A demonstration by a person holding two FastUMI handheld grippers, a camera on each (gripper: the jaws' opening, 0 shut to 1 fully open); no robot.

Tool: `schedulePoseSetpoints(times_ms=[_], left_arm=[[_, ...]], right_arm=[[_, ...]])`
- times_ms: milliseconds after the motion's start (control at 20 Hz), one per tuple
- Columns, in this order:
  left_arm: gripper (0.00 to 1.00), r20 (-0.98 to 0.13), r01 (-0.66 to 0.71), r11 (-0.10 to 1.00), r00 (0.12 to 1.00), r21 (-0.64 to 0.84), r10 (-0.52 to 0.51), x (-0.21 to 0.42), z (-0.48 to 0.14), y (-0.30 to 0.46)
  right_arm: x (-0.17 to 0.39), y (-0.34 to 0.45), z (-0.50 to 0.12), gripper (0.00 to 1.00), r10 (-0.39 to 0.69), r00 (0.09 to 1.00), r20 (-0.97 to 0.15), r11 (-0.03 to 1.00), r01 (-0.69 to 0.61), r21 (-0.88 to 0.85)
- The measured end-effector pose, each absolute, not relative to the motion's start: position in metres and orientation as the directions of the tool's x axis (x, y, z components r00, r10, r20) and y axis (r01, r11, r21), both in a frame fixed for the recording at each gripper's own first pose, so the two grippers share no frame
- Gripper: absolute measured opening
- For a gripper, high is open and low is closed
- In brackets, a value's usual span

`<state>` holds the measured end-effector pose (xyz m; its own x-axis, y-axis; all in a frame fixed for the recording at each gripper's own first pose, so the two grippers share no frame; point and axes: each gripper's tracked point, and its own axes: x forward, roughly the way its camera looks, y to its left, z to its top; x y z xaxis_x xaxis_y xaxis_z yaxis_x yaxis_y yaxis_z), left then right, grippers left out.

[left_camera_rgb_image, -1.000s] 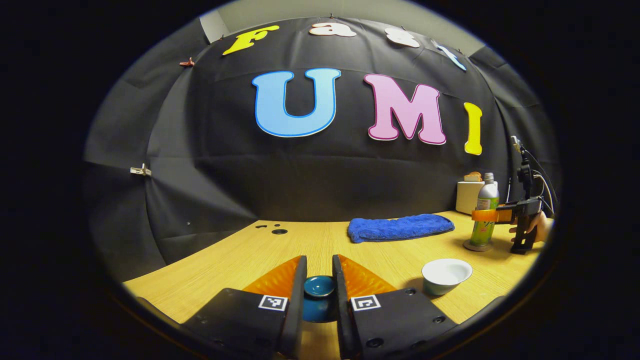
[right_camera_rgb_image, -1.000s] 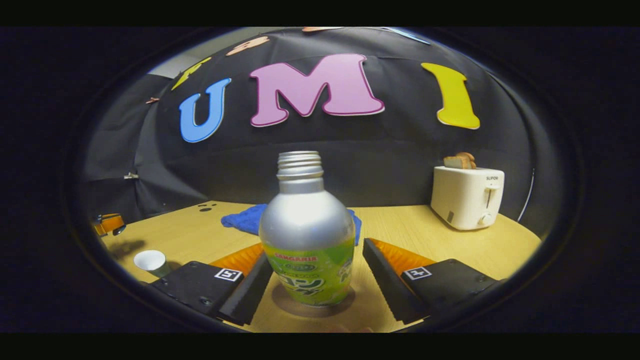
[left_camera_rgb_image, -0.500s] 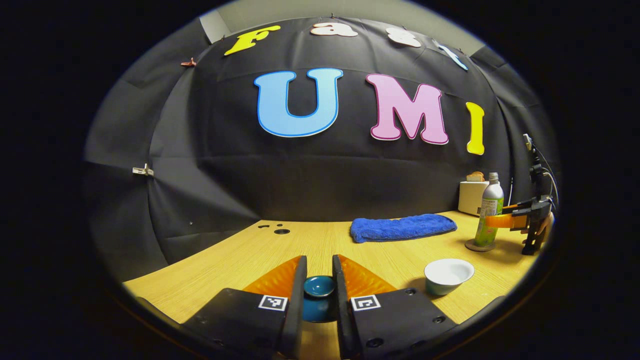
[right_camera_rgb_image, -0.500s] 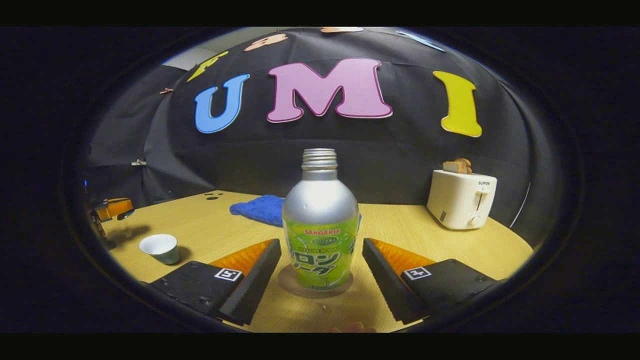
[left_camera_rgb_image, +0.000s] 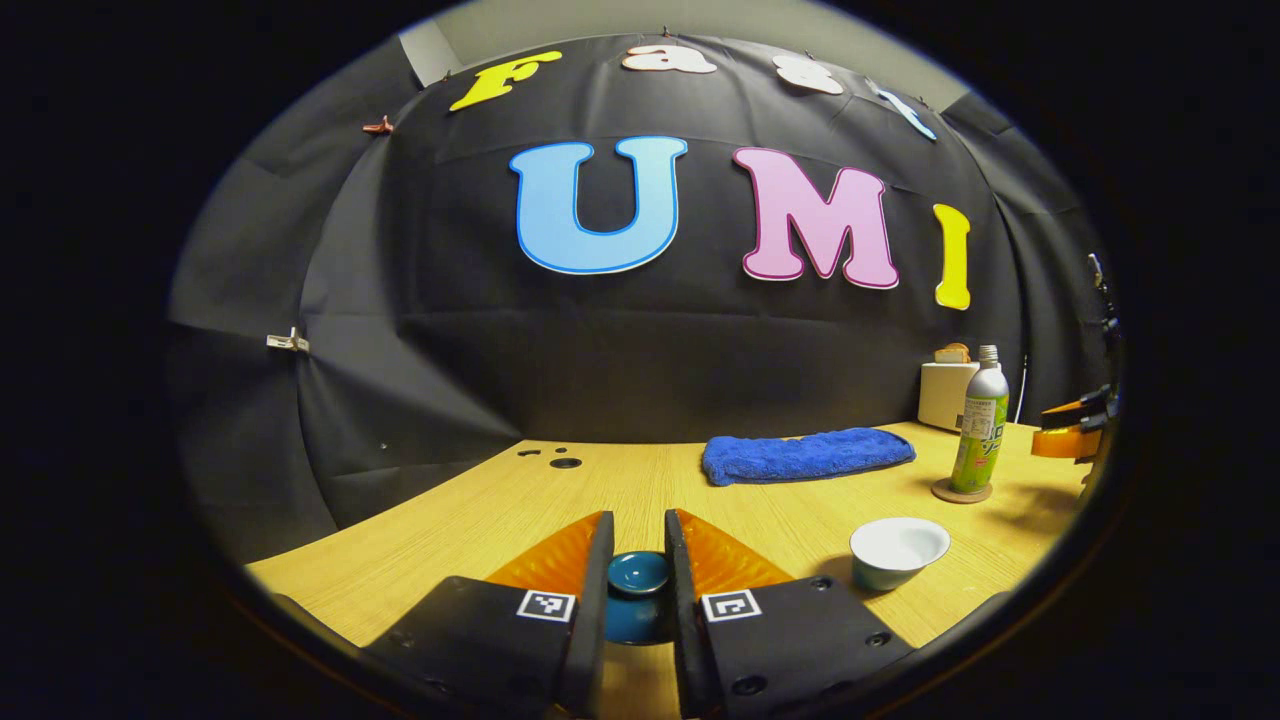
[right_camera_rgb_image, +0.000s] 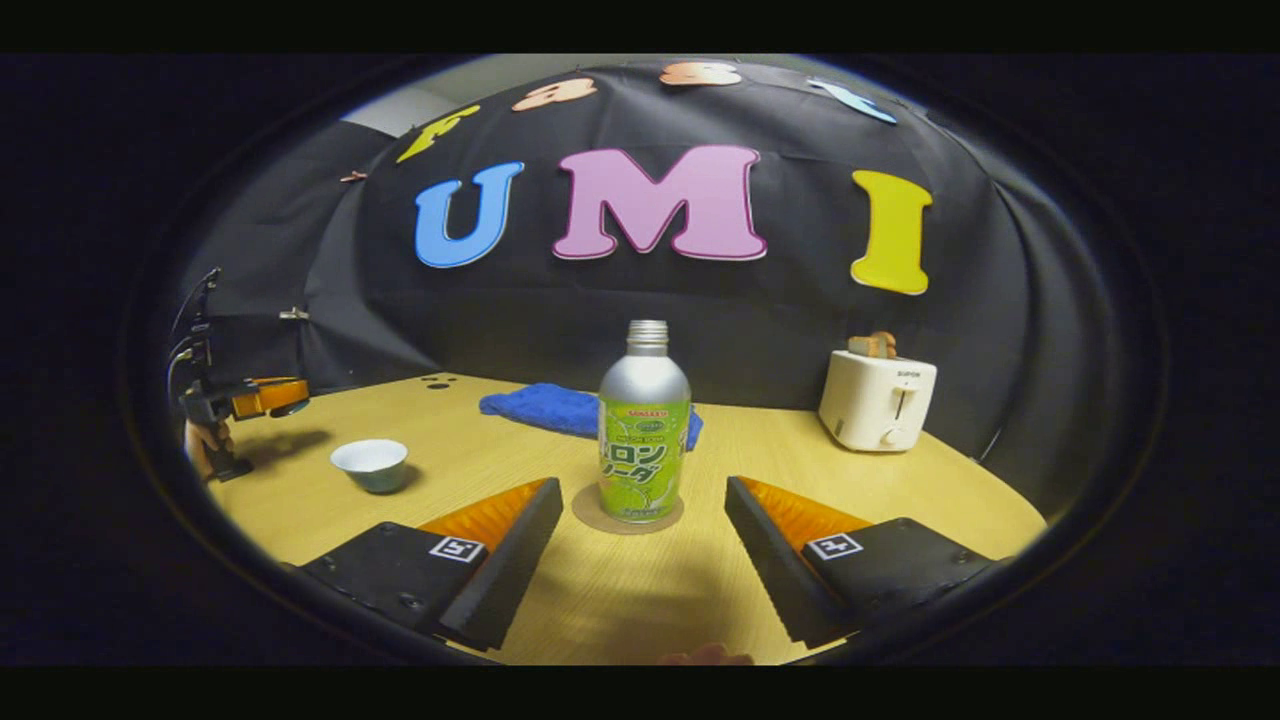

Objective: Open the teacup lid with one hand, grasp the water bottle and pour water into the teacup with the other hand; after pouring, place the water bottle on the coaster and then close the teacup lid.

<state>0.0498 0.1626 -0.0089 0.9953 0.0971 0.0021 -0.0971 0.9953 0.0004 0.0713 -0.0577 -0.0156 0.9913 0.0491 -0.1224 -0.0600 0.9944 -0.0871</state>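
Observation:
My left gripper [left_camera_rgb_image: 638,532] is shut on the dark blue teacup lid [left_camera_rgb_image: 638,578] and holds it a little above the table. The open teacup [left_camera_rgb_image: 898,552], white inside, stands on the table to its right. The silver and green water bottle [right_camera_rgb_image: 645,435] stands upright and uncapped on the round coaster [right_camera_rgb_image: 627,512]. My right gripper [right_camera_rgb_image: 642,490] is open, and the bottle stands apart a short way beyond its fingertips. In the right gripper view the teacup [right_camera_rgb_image: 370,463] sits at the left, with the left gripper [right_camera_rgb_image: 262,397] in a hand beyond it.
A blue towel [left_camera_rgb_image: 805,455] lies folded at the back of the wooden table [left_camera_rgb_image: 520,510]. A white toaster [right_camera_rgb_image: 878,400] with bread in it stands at the back right. Small dark holes [left_camera_rgb_image: 563,462] mark the tabletop at the far left.
My right gripper has drawn back from the bottle, which stays upright on the coaster. The left gripper holds the lid in the same place.

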Motion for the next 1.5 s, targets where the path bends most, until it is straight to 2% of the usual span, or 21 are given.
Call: schedulePoseSetpoints(times_ms=[150, 200, 300, 500, 700, 950, 1250, 1500], left_arm=[[0.32, 0.005, -0.091, 0.996, 0.996, 0.002, 0.091, 0.046, -0.008, 0.159], [0.32, 0.006, -0.074, 0.997, 0.997, 0.003, 0.074, 0.046, -0.008, 0.154], [0.32, 0.002, -0.054, 0.999, 0.999, 0.005, 0.054, 0.047, -0.009, 0.151], [0.34, 0.004, -0.056, 0.998, 0.998, 0.000, 0.056, 0.043, -0.009, 0.144], [0.32, 0.004, 0.015, 1.000, 1.000, -0.013, -0.015, 0.042, -0.007, 0.107], [0.32, 0.009, 0.114, 0.992, 0.993, -0.062, -0.114, 0.053, 0.003, 0.055], [0.34, -0.017, 0.190, 0.982, 0.982, 0.022, -0.189, 0.069, -0.002, 0.009], [0.32, -0.034, 0.199, 0.976, 0.980, 0.084, -0.197, 0.080, -0.007, -0.009]], right_arm=[[0.054, -0.052, -0.027, 0.98, 0.072, 0.988, -0.134, 0.996, -0.077, -0.033], [0.050, -0.051, -0.021, 0.98, 0.078, 0.991, -0.106, 0.997, -0.079, -0.002], [0.050, -0.059, -0.019, 0.96, 0.054, 0.994, -0.096, 0.998, -0.051, 0.041], [0.052, -0.067, -0.016, 1.00, 0.037, 0.996, -0.084, 0.996, -0.029, 0.088], [0.049, -0.065, -0.004, 1.00, 0.013, 1.000, -0.005, 1.000, -0.013, -0.021], [0.049, -0.061, -0.006, 0.98, 0.008, 1.000, -0.002, 1.000, -0.008, -0.008], [0.048, -0.061, -0.006, 0.98, 0.007, 1.000, -0.004, 1.000, -0.007, -0.008], [0.047, -0.061, -0.006, 0.98, 0.008, 1.000, -0.004, 1.000, -0.008, -0.009]])
